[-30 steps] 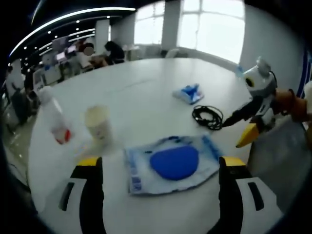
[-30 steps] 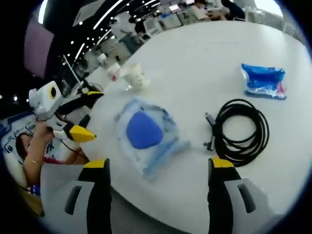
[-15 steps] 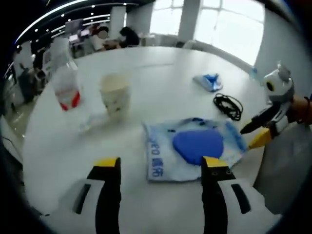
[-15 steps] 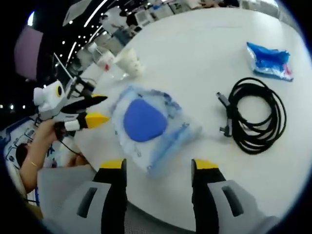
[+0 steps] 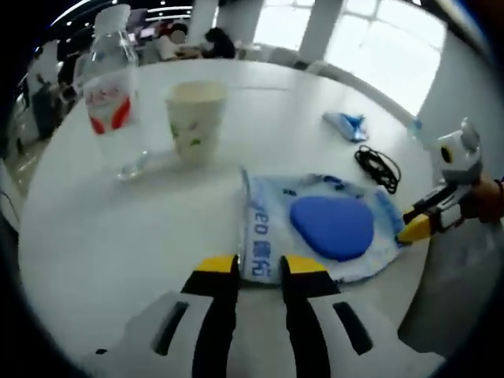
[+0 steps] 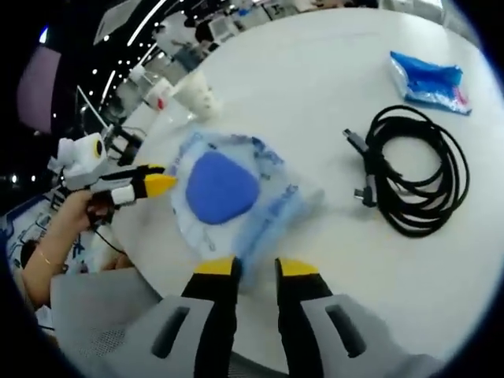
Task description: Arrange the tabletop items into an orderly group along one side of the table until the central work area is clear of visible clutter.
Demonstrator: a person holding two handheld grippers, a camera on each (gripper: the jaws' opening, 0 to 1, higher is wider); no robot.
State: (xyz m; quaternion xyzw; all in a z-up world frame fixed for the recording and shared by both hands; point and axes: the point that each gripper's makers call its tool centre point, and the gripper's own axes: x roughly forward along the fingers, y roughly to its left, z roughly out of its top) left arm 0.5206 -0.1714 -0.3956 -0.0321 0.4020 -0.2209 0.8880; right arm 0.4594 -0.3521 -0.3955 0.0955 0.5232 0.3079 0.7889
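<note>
The left gripper [image 5: 260, 266] is sitting nearly closed, its jaws pinching the near edge of the clear bag [image 5: 272, 236] with the blue pad inside, which is lying on the white tabletop [image 5: 118, 228]. The right gripper [image 6: 255, 268] is likewise narrowed on the bag's opposite edge. Beyond the bag, a paper cup [image 5: 194, 120] is standing beside a water bottle [image 5: 109, 87]. A coiled black cable [image 6: 413, 177] and a blue packet [image 6: 429, 72] are lying farther across
</note>
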